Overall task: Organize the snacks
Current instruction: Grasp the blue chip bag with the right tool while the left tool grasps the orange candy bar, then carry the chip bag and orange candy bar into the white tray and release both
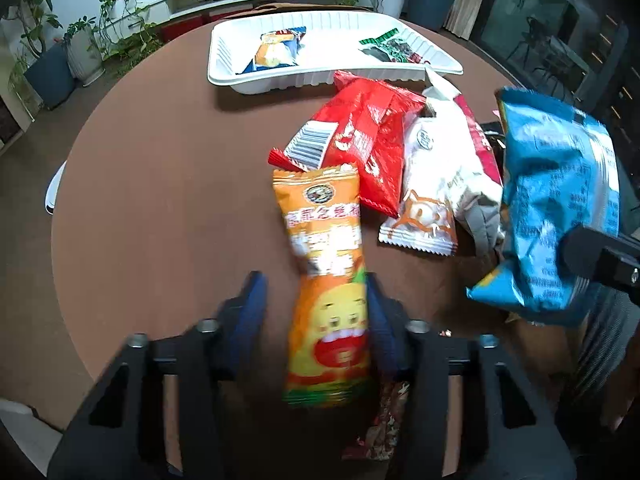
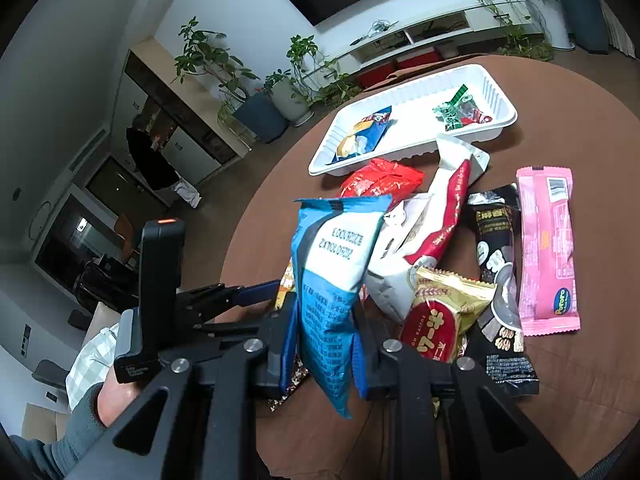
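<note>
An orange snack pack (image 1: 324,280) with a cartoon face lies lengthwise on the round brown table (image 1: 160,208), between the fingers of my left gripper (image 1: 314,284). The right pad touches it, while the left pad stands a little apart, so the jaws are open around it. My right gripper (image 2: 324,312) is shut on a blue snack bag (image 2: 336,256), held upright above the pile. That blue bag (image 1: 560,200) also shows at the right of the left wrist view. A white tray (image 1: 280,82) at the far side holds a blue-orange packet (image 1: 276,50) and a green packet (image 1: 392,50).
Loose snacks crowd the table near the tray (image 2: 404,154): a red pack (image 1: 368,140), a white bag (image 1: 440,152), a small orange-white packet (image 1: 420,224), a gold-red pack (image 2: 444,316), a black pack (image 2: 496,264) and a pink pack (image 2: 548,248). Potted plants and a person stand beyond.
</note>
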A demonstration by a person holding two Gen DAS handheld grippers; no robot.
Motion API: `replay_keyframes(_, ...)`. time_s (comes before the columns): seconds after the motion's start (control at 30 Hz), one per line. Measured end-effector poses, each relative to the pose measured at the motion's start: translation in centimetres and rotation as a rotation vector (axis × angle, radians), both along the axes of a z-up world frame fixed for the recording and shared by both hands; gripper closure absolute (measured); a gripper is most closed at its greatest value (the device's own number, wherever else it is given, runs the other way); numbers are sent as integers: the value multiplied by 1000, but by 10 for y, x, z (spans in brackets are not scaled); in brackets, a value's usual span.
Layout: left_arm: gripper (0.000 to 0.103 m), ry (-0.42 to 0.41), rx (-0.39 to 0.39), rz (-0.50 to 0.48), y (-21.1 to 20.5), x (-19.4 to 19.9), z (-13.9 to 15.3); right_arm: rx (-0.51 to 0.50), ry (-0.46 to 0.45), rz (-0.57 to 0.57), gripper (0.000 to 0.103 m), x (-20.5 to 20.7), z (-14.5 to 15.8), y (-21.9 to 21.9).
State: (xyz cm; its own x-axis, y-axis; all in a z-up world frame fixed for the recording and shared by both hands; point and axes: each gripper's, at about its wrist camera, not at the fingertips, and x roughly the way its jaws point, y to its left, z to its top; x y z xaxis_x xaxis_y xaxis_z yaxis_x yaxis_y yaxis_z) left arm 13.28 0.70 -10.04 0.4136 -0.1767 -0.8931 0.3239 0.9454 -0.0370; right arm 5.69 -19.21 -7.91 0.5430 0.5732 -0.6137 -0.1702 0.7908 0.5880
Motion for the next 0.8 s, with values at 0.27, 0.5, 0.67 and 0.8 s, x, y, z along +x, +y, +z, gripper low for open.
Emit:
replay_keyframes(0.27, 87, -1, -66, -5, 11, -1, 5, 10, -8, -11, 78, -1, 0, -3)
replay_keyframes(0.5, 87, -10, -178, 4, 24, -14, 19, 36, -14, -12, 78, 0, 2, -6)
replay_keyframes(0.67, 87, -7, -274, 19, 35, -18, 32, 60, -11, -16, 78, -1, 4, -12)
replay_keyframes(0.8, 87, -21, -335, 28, 44, -16, 44, 96, -7, -45, 78, 1, 8, -30)
